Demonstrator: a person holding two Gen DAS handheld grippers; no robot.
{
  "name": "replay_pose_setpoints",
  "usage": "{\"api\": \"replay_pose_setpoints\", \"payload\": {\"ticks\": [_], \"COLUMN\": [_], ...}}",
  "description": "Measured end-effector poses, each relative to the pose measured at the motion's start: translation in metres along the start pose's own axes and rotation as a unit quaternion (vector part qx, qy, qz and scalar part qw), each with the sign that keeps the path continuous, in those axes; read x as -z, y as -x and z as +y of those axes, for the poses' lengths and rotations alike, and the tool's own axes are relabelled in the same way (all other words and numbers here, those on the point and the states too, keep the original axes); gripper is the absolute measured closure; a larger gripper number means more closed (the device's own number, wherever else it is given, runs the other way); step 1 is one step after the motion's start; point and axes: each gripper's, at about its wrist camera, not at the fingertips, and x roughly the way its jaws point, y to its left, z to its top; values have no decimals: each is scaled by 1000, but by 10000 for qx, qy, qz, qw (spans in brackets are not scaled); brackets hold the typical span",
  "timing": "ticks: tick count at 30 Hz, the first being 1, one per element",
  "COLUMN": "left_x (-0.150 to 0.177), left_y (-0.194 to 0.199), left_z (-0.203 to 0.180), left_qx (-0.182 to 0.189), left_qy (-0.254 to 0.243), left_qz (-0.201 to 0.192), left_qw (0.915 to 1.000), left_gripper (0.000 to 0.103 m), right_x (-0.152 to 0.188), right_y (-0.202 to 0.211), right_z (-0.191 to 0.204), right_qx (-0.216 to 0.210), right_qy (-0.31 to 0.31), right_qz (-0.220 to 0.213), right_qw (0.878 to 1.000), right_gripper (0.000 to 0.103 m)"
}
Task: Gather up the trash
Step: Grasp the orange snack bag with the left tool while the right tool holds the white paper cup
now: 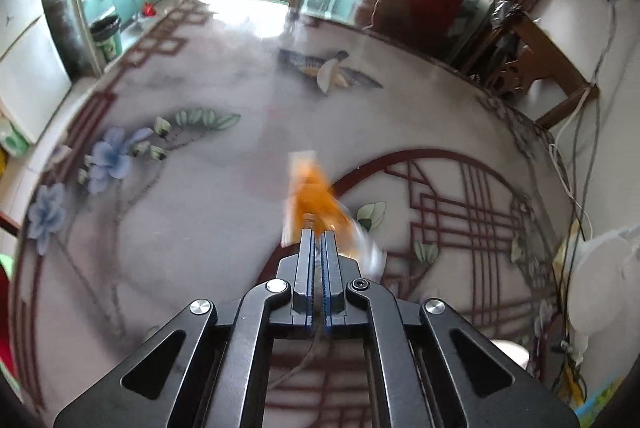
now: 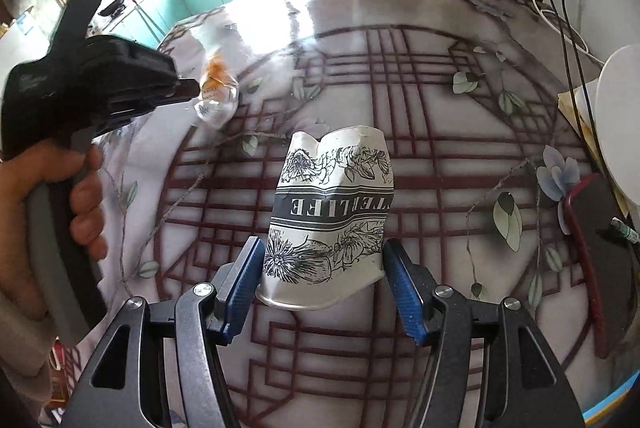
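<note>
My left gripper [image 1: 318, 228] is shut on an orange and clear plastic wrapper [image 1: 312, 192], held above the round patterned table [image 1: 180, 228]. It is blurred by motion. In the right wrist view the left gripper [image 2: 188, 90] shows at the left with the wrapper [image 2: 216, 88] at its tip. My right gripper [image 2: 324, 260] is wide, its blue pads either side of a crushed white paper cup [image 2: 332, 212] with black flower print. The cup lies upside down, base toward me. Whether the pads touch it is unclear.
A phone in a red case [image 2: 600, 228] lies at the table's right edge beside a white object [image 2: 620, 116] and cables [image 2: 572, 28]. A green bin [image 1: 106, 36] stands on the floor past the far left. A wooden chair [image 1: 552, 68] stands at the back right.
</note>
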Motion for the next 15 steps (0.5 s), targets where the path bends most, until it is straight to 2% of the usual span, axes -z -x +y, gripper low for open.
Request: {"api": "replay_pose_setpoints", "payload": {"ticks": [5,7,9,10,11,12,15], "left_x": [12,11,7,5,2,1,-5], "left_y": [32,33,27,22,15,12,1], "left_z": [6,7,8,8,8,7,10], "left_qx": [-102,-63,55,42,11,3,-82], "left_qy": [-312,-427,-459,-461,-423,-348,23], "left_qz": [-280,-260,-138,-39,61,68,-18], "left_qw": [9991,9987,9988,9989,9991,9994,10000], "left_gripper": [100,100,92,69,33,21,19], "right_x": [4,7,11,13,16,17,19], "right_y": [16,22,26,28,29,30,29], "right_z": [8,10,11,12,13,12,10], "right_qx": [-64,-105,-87,-76,-71,-72,-80], "right_qy": [15,-27,-22,-14,-19,-28,-83], "right_qz": [-122,-146,-160,-161,-156,-151,-125], "right_qw": [9999,9998,9998,9998,9999,9999,9999], "right_gripper": [43,43,43,43,43,43,43]}}
